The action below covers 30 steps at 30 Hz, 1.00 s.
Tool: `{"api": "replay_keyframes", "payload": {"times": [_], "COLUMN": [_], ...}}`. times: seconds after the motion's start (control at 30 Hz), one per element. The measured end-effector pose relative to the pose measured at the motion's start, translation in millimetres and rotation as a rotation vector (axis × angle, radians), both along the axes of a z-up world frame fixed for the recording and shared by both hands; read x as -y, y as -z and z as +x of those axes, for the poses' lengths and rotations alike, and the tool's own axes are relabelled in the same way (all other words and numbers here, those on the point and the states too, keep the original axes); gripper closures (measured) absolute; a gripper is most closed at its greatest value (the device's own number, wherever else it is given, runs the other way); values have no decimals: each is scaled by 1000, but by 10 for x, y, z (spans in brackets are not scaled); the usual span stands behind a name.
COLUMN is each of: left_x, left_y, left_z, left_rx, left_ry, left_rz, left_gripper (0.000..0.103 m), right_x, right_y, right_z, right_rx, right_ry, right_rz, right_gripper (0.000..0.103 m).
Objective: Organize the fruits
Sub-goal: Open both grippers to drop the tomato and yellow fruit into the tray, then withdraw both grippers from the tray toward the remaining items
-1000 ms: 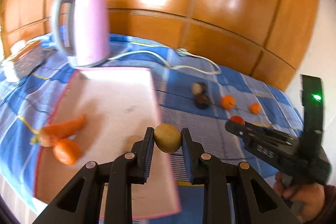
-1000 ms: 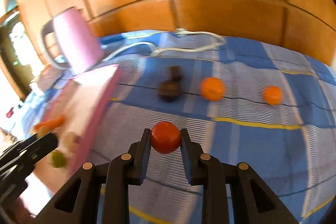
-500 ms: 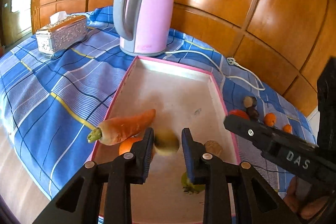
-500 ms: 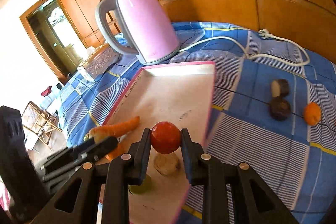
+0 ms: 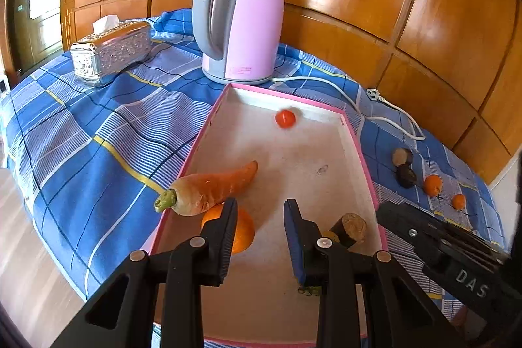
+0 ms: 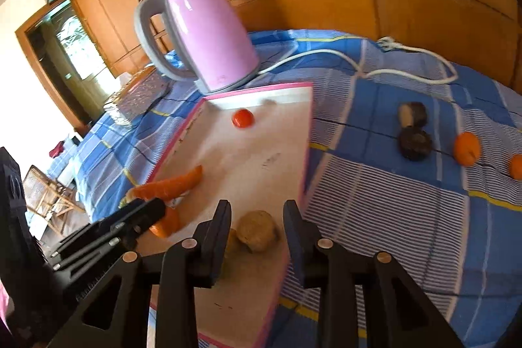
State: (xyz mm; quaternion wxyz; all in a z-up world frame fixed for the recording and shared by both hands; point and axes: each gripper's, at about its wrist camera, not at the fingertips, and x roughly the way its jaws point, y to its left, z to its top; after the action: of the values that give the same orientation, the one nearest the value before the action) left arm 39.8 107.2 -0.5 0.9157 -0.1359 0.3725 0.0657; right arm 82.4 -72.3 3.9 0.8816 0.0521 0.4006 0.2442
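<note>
A pink-rimmed tray (image 5: 354,136) (image 6: 303,152) holds a carrot (image 5: 212,186) (image 6: 169,186), an orange (image 5: 244,234) (image 6: 168,224), a brown cut fruit (image 5: 350,227) (image 6: 256,230) and a small red tomato (image 5: 284,118) (image 6: 242,118) near its far end. My left gripper (image 5: 260,211) is open and empty above the tray's near part. My right gripper (image 6: 257,214) is open and empty just above the brown fruit. Part of a yellow-green fruit (image 6: 232,242) shows behind its left finger. Two small oranges (image 6: 467,149) and two dark fruits (image 6: 414,142) lie on the cloth to the right.
A pink kettle (image 5: 238,15) (image 6: 199,35) stands behind the tray, its white cord (image 6: 375,67) trailing right. A silver tissue box (image 5: 111,51) sits far left. The blue checked cloth (image 5: 98,132) drops off at the table's near-left edge. Wooden panels back the table.
Both grippers opened. The right one let go of the red tomato, which now lies at the tray's far end. The left one released its yellow-green fruit into the tray.
</note>
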Motion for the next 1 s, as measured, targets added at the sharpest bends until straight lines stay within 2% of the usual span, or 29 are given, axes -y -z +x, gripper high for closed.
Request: {"api": "replay_keyframes", "payload": {"times": [0.2, 0.4, 1.0], "left_x": [107, 233, 807], "left_y": [-21, -34, -23], "left_z": [-22, -39, 15], "left_rx": [2, 2, -13], "left_ry": [27, 60, 213], "left_rz": [12, 19, 59], "left_gripper": [73, 73, 73], "right_x": [147, 276, 867], "right_y": [-52, -60, 129], "right_z": [-153, -234, -219], "right_rx": [64, 81, 36], "right_ry": [55, 100, 285], "right_rz": [-50, -62, -67], "right_gripper": [69, 69, 69]}}
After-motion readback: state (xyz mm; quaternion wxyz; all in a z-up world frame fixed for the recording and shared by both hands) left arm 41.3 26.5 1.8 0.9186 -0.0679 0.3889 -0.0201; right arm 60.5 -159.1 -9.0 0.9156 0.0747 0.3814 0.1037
